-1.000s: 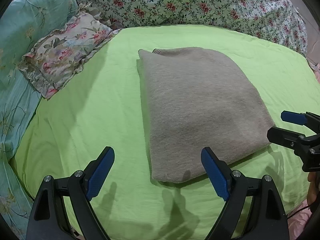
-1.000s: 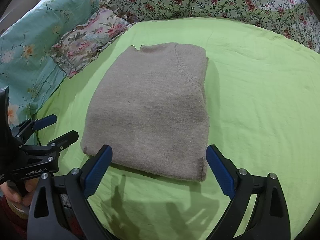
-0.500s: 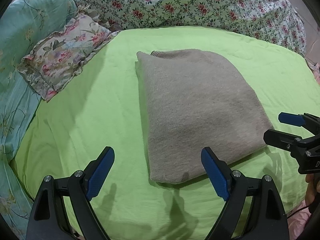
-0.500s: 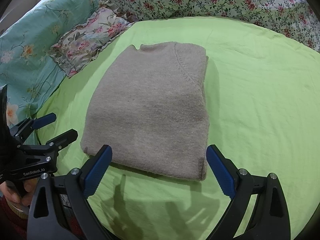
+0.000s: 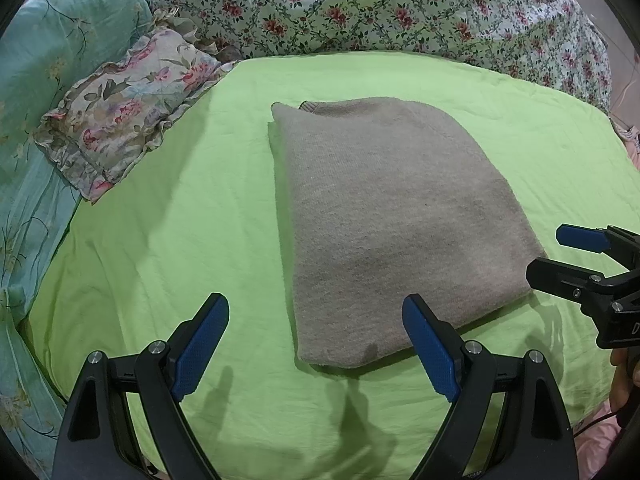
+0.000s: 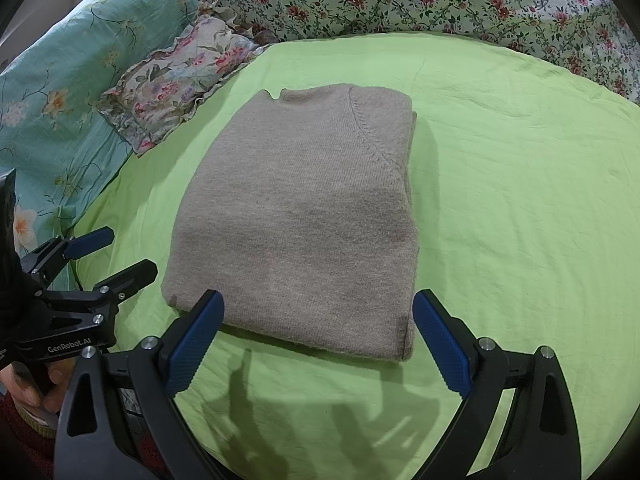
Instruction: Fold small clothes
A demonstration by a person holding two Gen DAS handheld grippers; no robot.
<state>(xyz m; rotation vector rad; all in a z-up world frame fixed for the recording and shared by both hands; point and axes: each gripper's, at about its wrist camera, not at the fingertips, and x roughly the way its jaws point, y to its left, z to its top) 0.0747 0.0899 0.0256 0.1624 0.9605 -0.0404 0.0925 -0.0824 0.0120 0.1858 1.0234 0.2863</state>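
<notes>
A grey-brown knitted sweater (image 5: pixel 392 216) (image 6: pixel 304 216) lies folded into a neat rectangle on the lime-green sheet (image 5: pixel 160 232) (image 6: pixel 520 200). My left gripper (image 5: pixel 316 340) hovers open just short of the sweater's near left corner, nothing between its blue pads. My right gripper (image 6: pixel 320 336) is open too, held above the sweater's near edge without touching it. Each gripper also shows in the other's view: the right gripper (image 5: pixel 560 256) at the right edge, the left gripper (image 6: pixel 116 252) at the left edge, both with jaws apart.
A frilled floral pillow (image 5: pixel 124 112) (image 6: pixel 180 84) lies at the back left. A teal floral quilt (image 5: pixel 48 60) runs along the left side. A white floral duvet (image 5: pixel 380 4) is bunched across the back. A hand (image 6: pixel 32 384) holds the left gripper.
</notes>
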